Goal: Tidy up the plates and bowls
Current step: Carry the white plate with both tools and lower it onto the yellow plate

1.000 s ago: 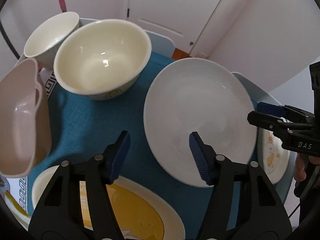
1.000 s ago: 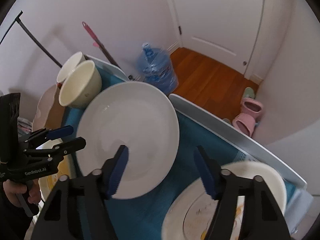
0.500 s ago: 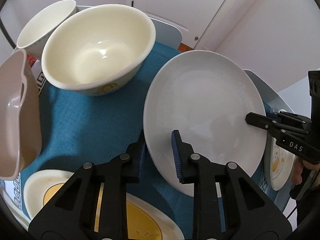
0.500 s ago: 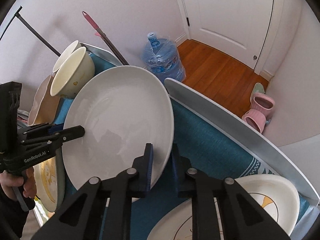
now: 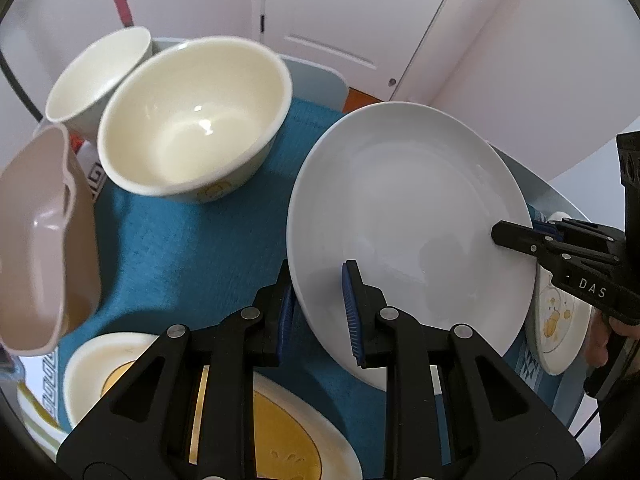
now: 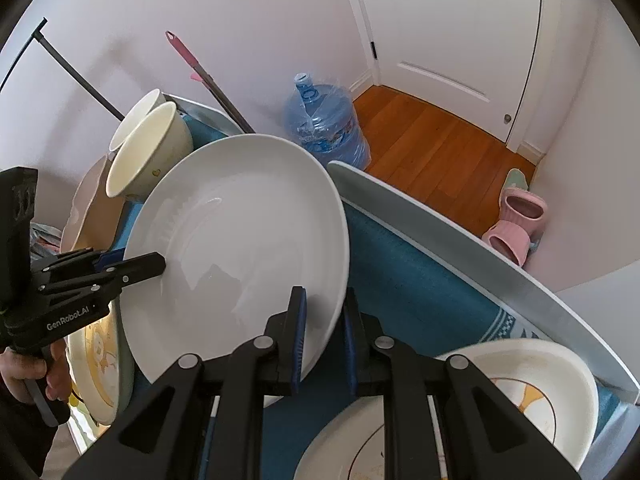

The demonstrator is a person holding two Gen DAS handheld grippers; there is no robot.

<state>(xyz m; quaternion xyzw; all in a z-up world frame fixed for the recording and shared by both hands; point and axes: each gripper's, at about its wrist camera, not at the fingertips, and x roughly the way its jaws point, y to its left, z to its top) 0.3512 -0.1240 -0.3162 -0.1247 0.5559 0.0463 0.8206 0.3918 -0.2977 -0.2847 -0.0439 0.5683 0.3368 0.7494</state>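
Observation:
A large white plate [image 5: 408, 216] is held tilted above the blue cloth [image 5: 180, 248]. My left gripper [image 5: 318, 312] is shut on its near rim. My right gripper [image 6: 322, 336] is shut on the opposite rim and shows in the left wrist view [image 5: 520, 238]. The plate also shows in the right wrist view [image 6: 240, 256], where the left gripper [image 6: 132, 264] grips its left edge. A big cream bowl [image 5: 196, 120] and a smaller white bowl [image 5: 96, 80] stand behind.
A pink-beige dish [image 5: 36, 240] sits at the left. Yellow-patterned plates lie at the near edge [image 5: 280, 432] and on the right [image 5: 560, 320]. In the right wrist view more patterned plates [image 6: 520, 392], the table's grey rim [image 6: 440, 224], a water jug [image 6: 324, 124] and pink slippers [image 6: 516, 224] show.
Both grippers have closed on the white plate's opposite rims. The plate has been lifted off the cloth and tilted.

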